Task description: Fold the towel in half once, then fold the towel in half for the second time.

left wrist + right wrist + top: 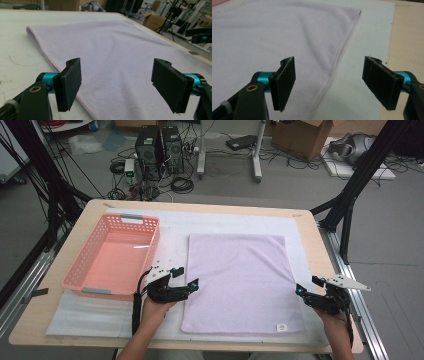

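Readable text: none can be made out in any of the views.
Small white tag: sewn at the near right corner of the flat lilac terry towel; it carries a faint mark, too small to read.
Cardboard boxes: unmarked as far as can be seen.

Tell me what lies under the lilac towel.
The lilac towel lies flat on a white mat, which rests on the wooden table. Whatever sits directly beneath the cloth is covered and cannot be seen.
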